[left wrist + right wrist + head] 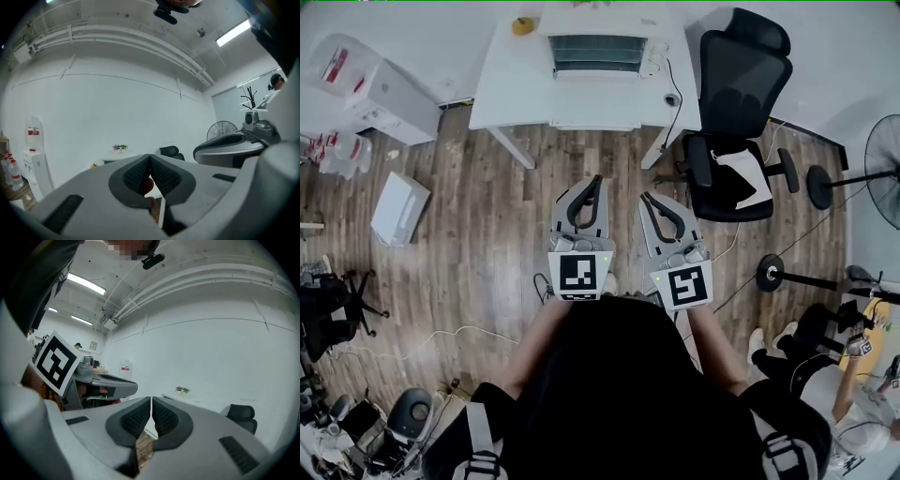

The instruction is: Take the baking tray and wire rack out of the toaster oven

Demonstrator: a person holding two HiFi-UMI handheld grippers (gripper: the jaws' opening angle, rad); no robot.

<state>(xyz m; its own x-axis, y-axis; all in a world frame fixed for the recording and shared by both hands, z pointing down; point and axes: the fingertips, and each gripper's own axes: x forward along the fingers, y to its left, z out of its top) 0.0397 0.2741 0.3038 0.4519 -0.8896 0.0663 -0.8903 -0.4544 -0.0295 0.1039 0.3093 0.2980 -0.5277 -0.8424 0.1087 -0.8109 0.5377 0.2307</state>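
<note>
The white toaster oven (598,52) stands on a white table (520,89) at the top of the head view, its glass door facing me. The tray and rack inside do not show. My left gripper (596,180) and right gripper (645,199) are held side by side above the wooden floor, well short of the table, both pointing toward it. Each is shut with nothing between its pads. In the left gripper view the left gripper (150,161) points level at the far white wall; the right gripper (151,401) does the same in the right gripper view.
A black office chair (736,122) stands right of the table, with a cable running down from the tabletop. Fans on stands (872,173) are at the right. White boxes (398,206) and a water dispenser (389,94) are at the left. Another person (834,356) sits low right.
</note>
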